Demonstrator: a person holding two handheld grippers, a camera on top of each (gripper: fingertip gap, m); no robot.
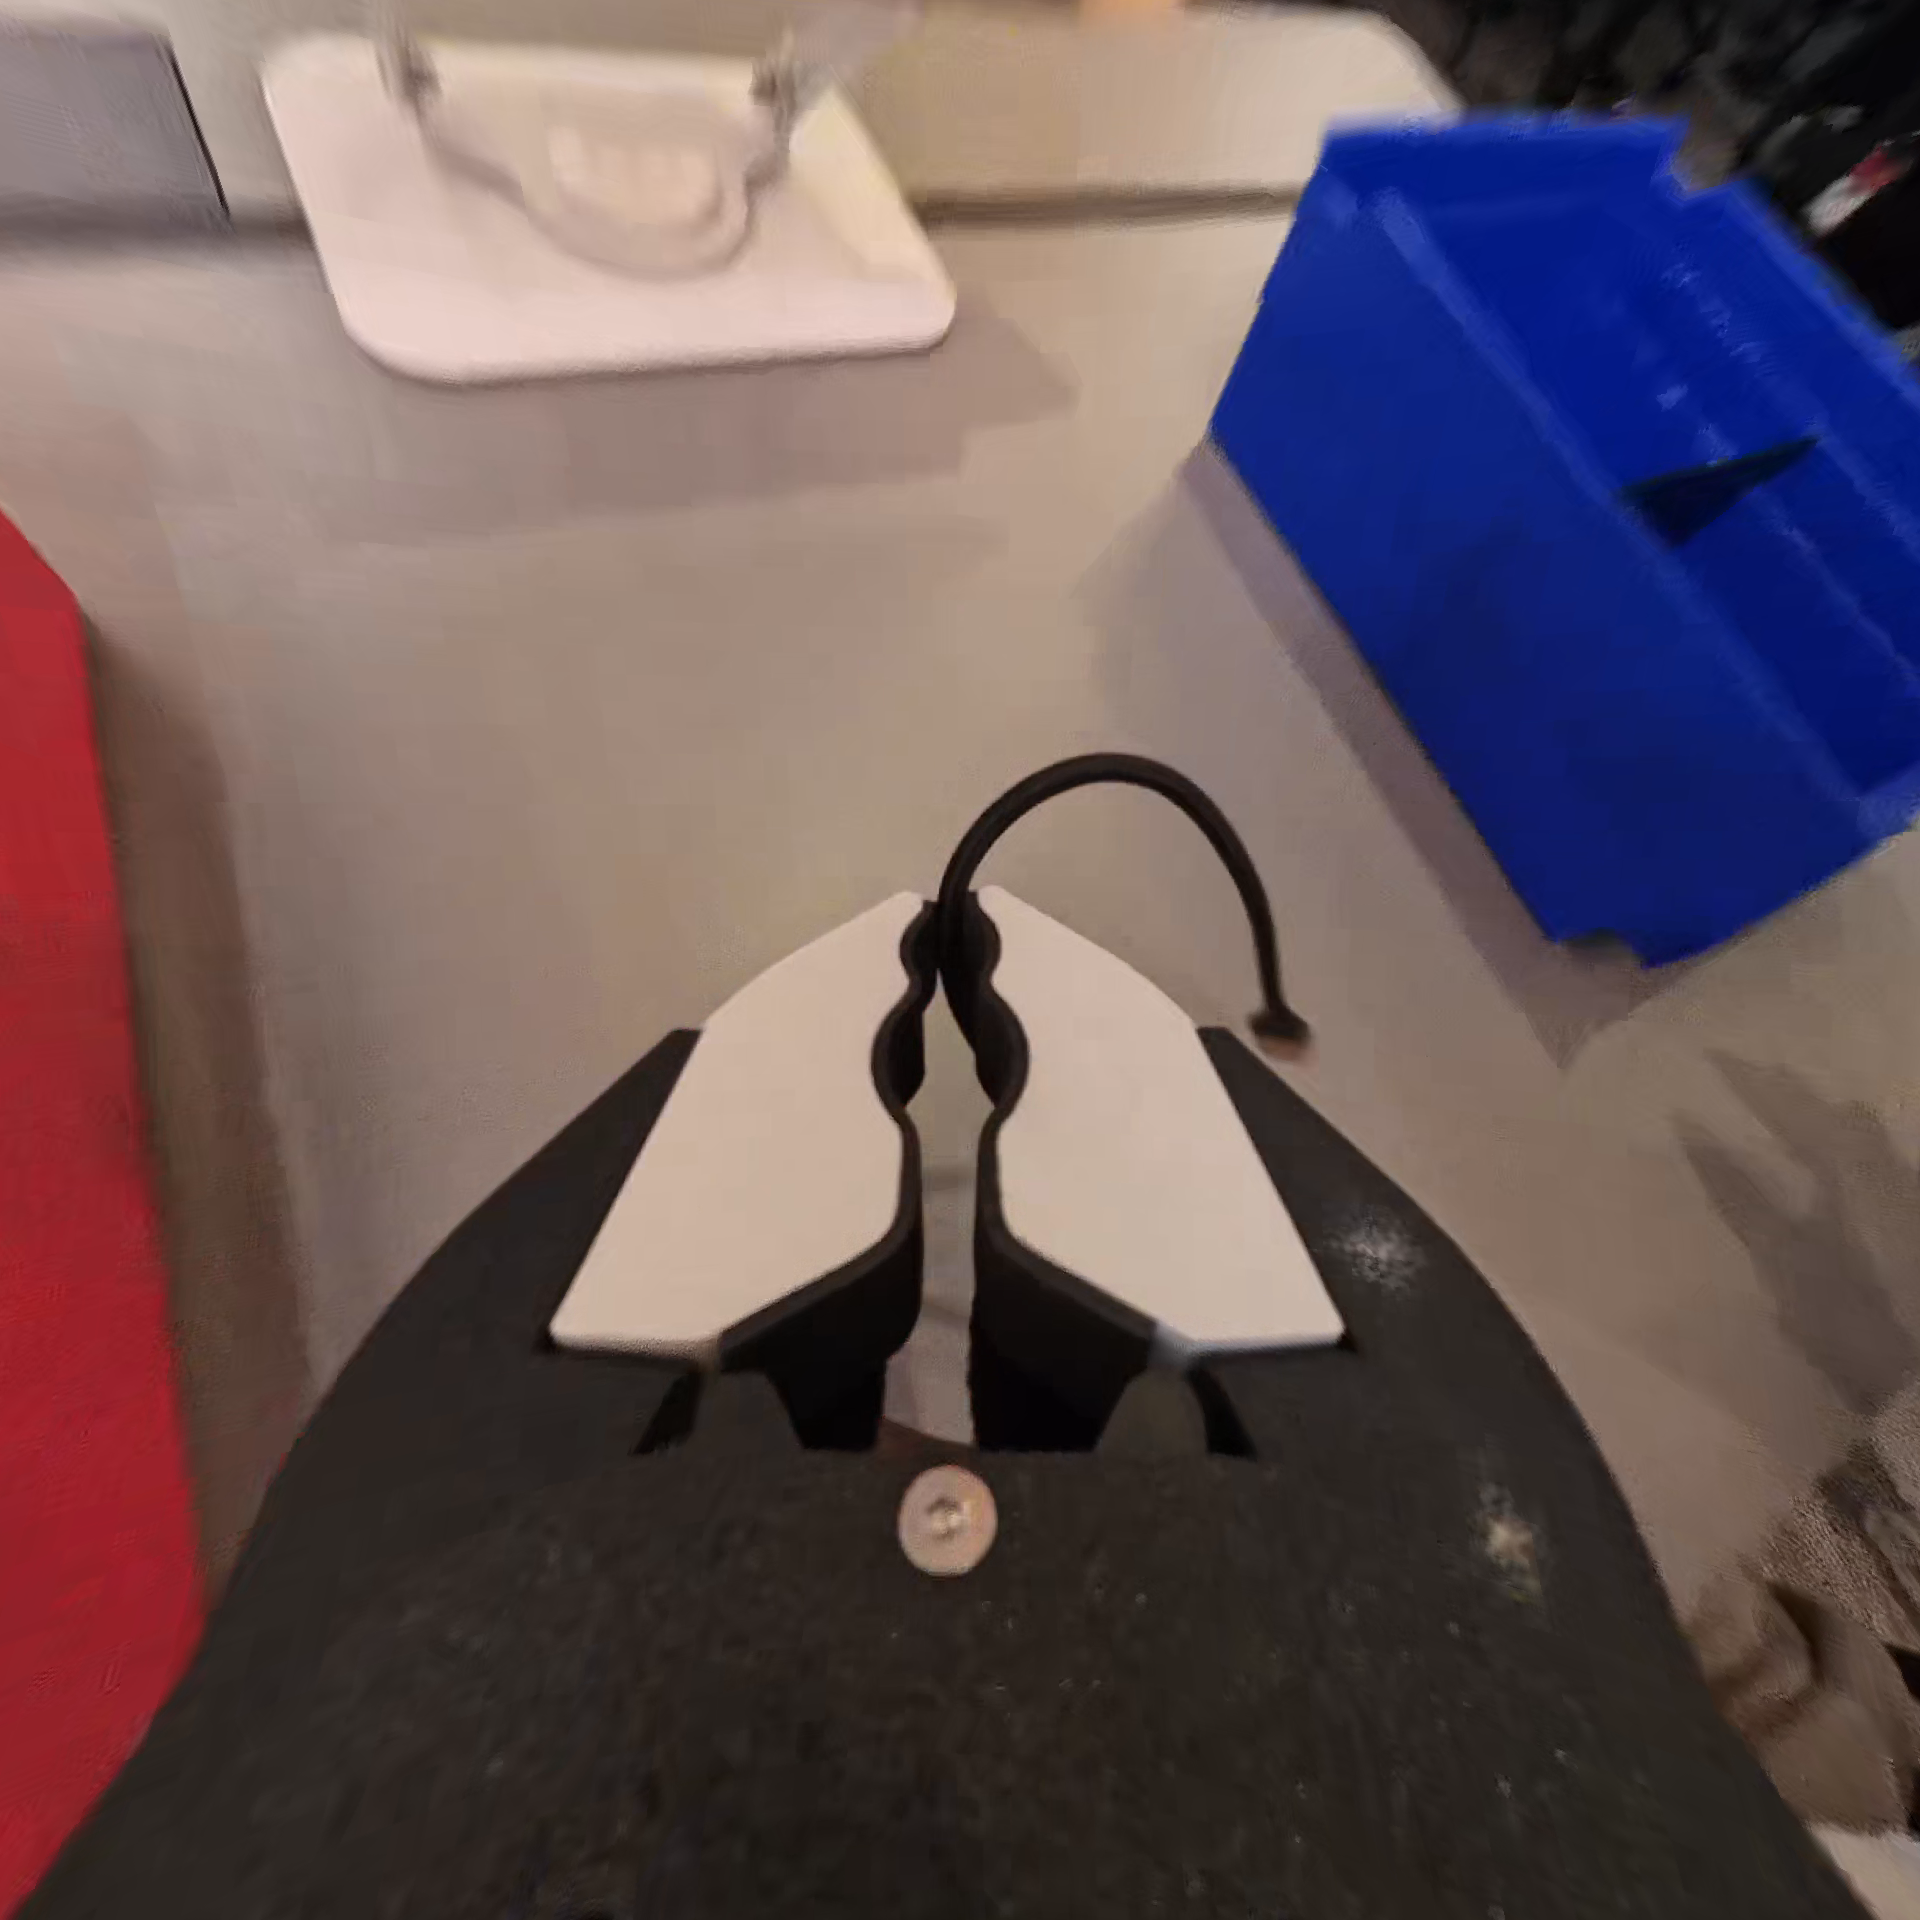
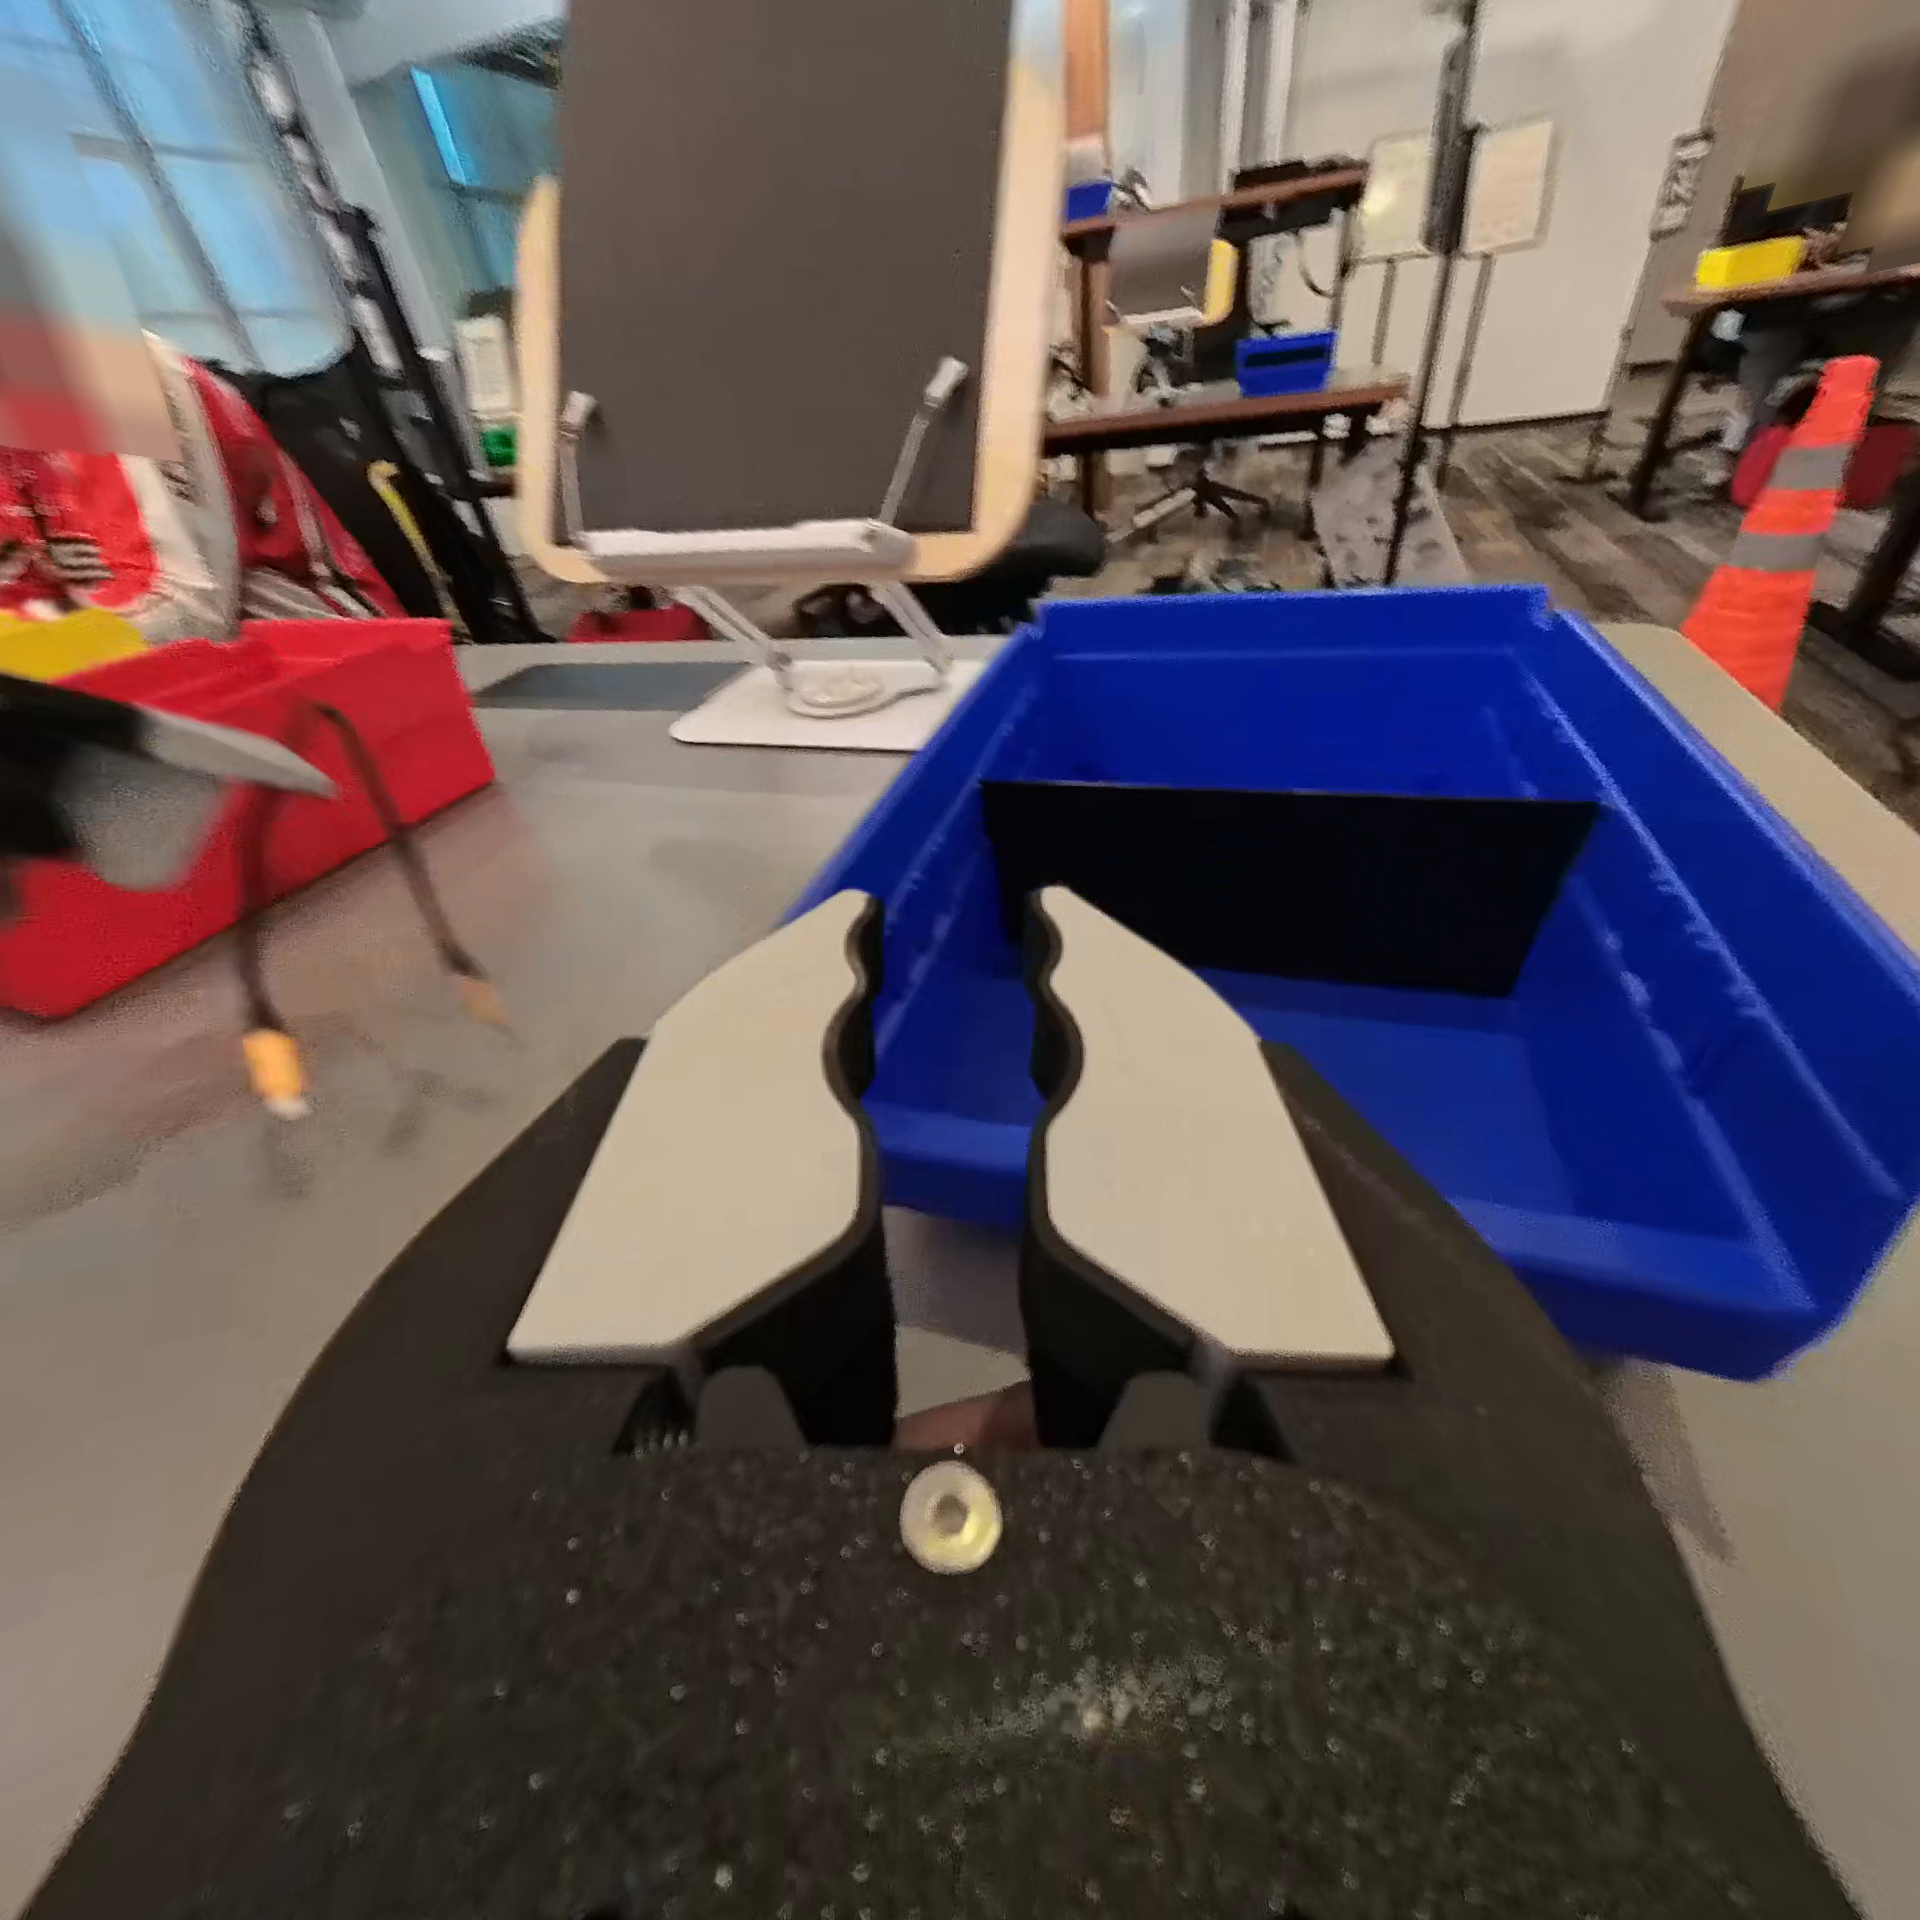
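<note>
The left gripper (image 1: 951,914) pinches a thin black cable (image 1: 1101,774) at its fingertips, above the bare grey table (image 1: 623,644). The right gripper (image 2: 951,914) is parted, holding nothing, at the blue bin (image 2: 1403,1039)'s near rim. A red bin (image 2: 343,727) sits left, and a white stand base (image 1: 623,229) lies beyond.

Blue bin (image 2: 1558,1091): solid blue, black divider (image 2: 1278,883) inside. Left of the bin: red bin (image 2: 343,727), plain red; black cord (image 1: 1091,790) with orange-tipped ends. Behind the bin: white stand base (image 1: 623,260). Bench (image 1: 623,623): plain grey.
</note>
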